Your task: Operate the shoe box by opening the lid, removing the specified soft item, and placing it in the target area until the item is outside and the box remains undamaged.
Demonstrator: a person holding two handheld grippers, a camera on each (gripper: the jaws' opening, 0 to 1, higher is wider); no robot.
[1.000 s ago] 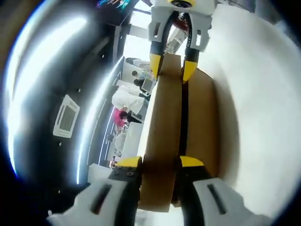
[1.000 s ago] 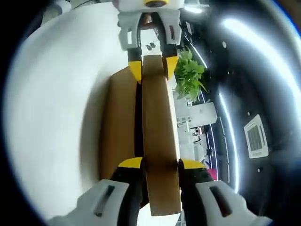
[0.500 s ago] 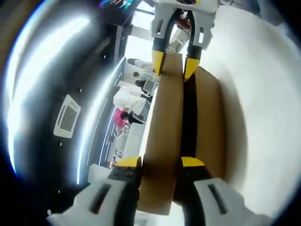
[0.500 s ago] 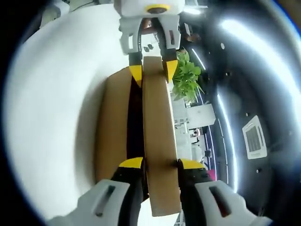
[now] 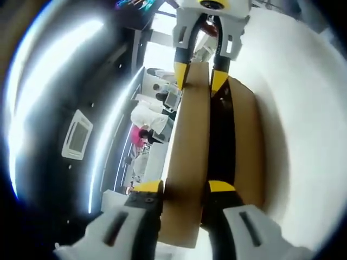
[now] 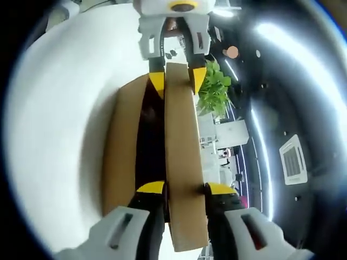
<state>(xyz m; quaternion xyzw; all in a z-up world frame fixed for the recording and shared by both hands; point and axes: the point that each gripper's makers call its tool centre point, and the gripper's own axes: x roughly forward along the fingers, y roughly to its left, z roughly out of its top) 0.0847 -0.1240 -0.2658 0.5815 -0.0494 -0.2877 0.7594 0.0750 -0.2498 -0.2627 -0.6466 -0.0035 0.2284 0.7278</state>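
In the left gripper view, the left gripper has its two yellow-tipped jaws closed on the near end of the cardboard lid, one jaw on each face of the flap. The lid stands lifted off the shoe box, with a dark gap open between lid and box body. At the far end of the lid the right gripper comes in from the top, its yellow tips pinching the same flap.

In the right gripper view, the right gripper is likewise clamped on its end of the lid, and the left gripper grips the opposite end. The box body lies on the white desk, near its far edge, its interior dark; what lies inside cannot be made out. A green potted plant stands beyond the desk edge.
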